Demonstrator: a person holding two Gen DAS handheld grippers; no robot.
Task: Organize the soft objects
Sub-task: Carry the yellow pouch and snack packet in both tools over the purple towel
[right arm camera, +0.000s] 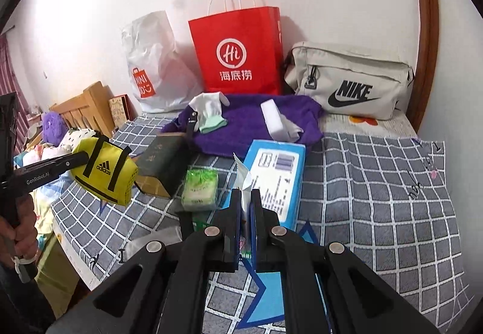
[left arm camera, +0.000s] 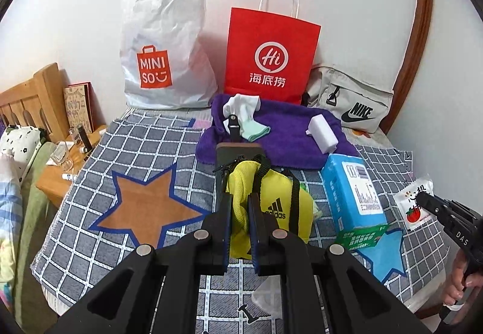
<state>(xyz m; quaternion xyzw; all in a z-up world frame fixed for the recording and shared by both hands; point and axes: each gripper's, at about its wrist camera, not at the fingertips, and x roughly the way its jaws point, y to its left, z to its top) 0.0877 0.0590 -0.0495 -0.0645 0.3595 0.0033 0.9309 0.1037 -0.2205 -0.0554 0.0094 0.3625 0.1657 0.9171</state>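
Note:
My left gripper [left arm camera: 240,213] is shut on a small yellow Adidas pouch [left arm camera: 271,201] and holds it above the checked blanket; the pouch also shows at the left of the right wrist view [right arm camera: 104,172]. My right gripper [right arm camera: 246,213] is shut on a small white snack packet [right arm camera: 244,183] with a tomato print, also seen at the right of the left wrist view [left arm camera: 415,202]. A purple towel [left arm camera: 271,128] lies at the back with a white and green sock [left arm camera: 246,113] and a white sponge block [left arm camera: 321,130] on it. A blue tissue pack [left arm camera: 353,201] lies beside the pouch.
A white Miniso bag [left arm camera: 164,50], a red paper bag [left arm camera: 270,56] and a beige Nike bag [left arm camera: 350,98] stand along the wall. A dark book [right arm camera: 161,157] and a green tissue packet [right arm camera: 200,189] lie on the blanket. A wooden nightstand [left arm camera: 57,180] stands left.

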